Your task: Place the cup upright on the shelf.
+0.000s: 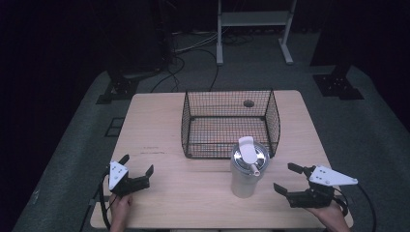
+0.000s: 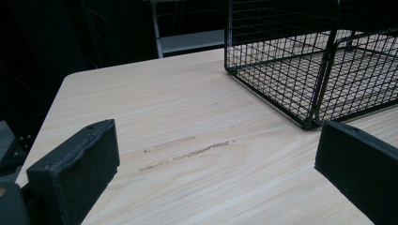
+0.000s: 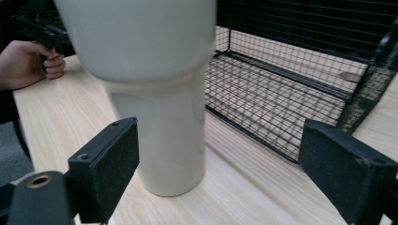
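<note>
Wood-grain table (image 1: 183,203): pale top, faint dark scuff marks (image 2: 187,152) toward 9 o'clock of its middle.
Left gripper (image 1: 137,174): at the 7 o'clock corner of the table, held in the person's left hand (image 1: 120,208); jaws spread wide, nothing between them, bare tabletop ahead in the left gripper view.
Right gripper (image 1: 290,180): at the 5 o'clock corner, in the right hand (image 1: 333,215); jaws wide apart and empty, pointing at the tumbler.
Tumbler (image 1: 246,170): off-white travel cup, upright near 6 o'clock of centre, just beside the right gripper's jaws and apart from them; grey lid with a white flip tab (image 1: 248,149).
Wire basket (image 1: 229,123): black mesh, open-topped, just beyond the tumbler, from centre to 12 o'clock.
Beyond: white shelf frame (image 1: 254,21) on dark floor.
</note>
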### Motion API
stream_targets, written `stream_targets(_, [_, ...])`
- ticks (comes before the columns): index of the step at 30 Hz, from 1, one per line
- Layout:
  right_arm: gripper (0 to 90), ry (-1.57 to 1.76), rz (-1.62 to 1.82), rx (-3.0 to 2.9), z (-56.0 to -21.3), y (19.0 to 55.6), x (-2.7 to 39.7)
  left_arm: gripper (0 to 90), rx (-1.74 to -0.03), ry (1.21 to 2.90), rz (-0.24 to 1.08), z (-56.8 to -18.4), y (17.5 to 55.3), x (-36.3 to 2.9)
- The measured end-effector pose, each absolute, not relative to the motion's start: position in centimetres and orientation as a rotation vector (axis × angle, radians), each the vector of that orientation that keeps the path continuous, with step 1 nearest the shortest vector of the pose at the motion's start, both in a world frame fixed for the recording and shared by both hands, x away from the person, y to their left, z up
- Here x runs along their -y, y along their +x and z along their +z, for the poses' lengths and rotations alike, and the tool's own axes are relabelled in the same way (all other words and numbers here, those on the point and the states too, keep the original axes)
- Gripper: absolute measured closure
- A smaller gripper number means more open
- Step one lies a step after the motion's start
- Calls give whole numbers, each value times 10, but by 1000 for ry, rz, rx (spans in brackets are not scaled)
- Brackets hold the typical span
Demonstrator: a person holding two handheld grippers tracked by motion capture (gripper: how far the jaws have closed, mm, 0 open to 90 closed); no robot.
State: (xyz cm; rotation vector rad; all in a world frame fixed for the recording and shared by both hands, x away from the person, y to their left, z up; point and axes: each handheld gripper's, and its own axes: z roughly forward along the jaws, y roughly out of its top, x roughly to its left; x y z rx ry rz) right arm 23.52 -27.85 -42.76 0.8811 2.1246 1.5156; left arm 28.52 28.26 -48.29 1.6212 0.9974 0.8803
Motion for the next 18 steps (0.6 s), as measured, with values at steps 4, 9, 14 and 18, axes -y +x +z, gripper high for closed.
stream_targets(4, [121, 860, 1522, -2148, -428, 235, 272, 0, -997, 1621, 880, -483, 285, -283])
stream_targets(9, [121, 834, 1543, -2169, -428, 234, 263, 0, -996, 1621, 880, -483, 285, -283])
stream_targets(14, [110, 806, 1557, -2204, -430, 234, 251, 0, -997, 1620, 880, -483, 285, -283])
stream_targets(18, [106, 787, 1560, -2226, -432, 236, 242, 0, -997, 1620, 880, -483, 285, -283])
